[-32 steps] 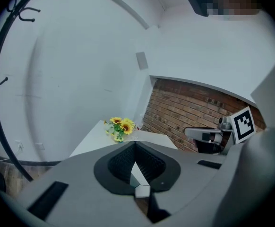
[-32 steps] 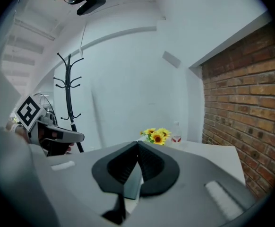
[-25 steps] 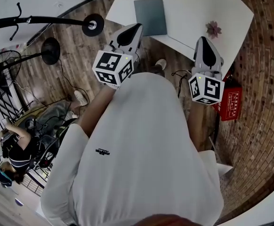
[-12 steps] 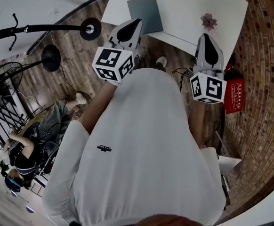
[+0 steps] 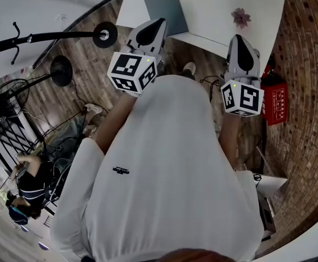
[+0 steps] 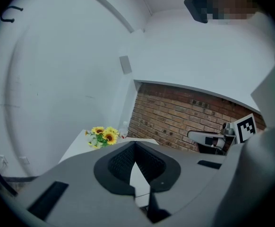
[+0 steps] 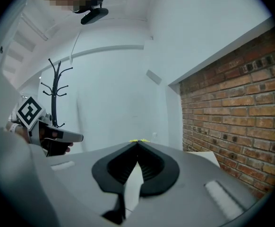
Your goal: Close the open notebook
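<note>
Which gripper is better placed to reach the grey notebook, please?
Probably left: the left gripper lines up with the grey notebook in the head view, while the right gripper points toward the pink flower, well aside.

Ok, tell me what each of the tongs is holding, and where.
Nothing. Left tongs and right tongs are both shut, empty; the notebook lies on the table.

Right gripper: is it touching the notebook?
Apart. Head view shows the right gripper off to the side of the notebook, bare table between them.
</note>
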The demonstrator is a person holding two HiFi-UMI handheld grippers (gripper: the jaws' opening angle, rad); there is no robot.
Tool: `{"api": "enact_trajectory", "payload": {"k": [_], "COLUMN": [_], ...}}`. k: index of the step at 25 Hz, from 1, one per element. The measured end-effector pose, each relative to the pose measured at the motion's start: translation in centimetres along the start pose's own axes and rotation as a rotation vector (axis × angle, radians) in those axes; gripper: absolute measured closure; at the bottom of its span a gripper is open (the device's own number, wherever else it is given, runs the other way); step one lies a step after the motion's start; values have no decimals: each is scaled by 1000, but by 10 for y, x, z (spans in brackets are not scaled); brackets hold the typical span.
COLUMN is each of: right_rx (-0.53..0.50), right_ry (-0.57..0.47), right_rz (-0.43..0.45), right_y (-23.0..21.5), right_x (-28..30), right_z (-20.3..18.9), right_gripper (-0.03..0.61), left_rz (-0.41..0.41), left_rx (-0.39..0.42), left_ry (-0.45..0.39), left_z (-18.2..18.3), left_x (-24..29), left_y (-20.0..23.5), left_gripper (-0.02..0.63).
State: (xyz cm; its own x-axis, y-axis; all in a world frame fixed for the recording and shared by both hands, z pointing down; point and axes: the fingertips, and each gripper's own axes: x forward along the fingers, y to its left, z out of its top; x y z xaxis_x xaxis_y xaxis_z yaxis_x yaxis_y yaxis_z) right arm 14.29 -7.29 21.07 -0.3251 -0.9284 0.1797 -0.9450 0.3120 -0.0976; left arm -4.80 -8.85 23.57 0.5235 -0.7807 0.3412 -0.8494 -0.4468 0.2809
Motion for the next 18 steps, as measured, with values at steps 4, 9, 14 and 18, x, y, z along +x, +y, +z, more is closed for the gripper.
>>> {"api": "enact_trajectory", "payload": {"k": [4, 9, 14, 18], "right_rx": [2, 4, 4, 3], "right_ry": [4, 9, 8, 9], "right_rz": [-9, -15, -18, -19], "right_y": [-1, 0, 2, 3], "right_x": [-2, -3, -3, -3], "right_z": [-1, -3, -2, -2], "right_gripper": [566, 566, 566, 566], "left_rz": [-5, -10, -16, -15], "left_rx": [4, 5, 3, 2], "left_ry": [4, 6, 7, 5], "left_z": [0, -2, -2, -2], "left_x": [-1, -1, -3, -3], "left_y": [0, -1, -1, -1], "left_gripper": [604, 604, 604, 604]}}
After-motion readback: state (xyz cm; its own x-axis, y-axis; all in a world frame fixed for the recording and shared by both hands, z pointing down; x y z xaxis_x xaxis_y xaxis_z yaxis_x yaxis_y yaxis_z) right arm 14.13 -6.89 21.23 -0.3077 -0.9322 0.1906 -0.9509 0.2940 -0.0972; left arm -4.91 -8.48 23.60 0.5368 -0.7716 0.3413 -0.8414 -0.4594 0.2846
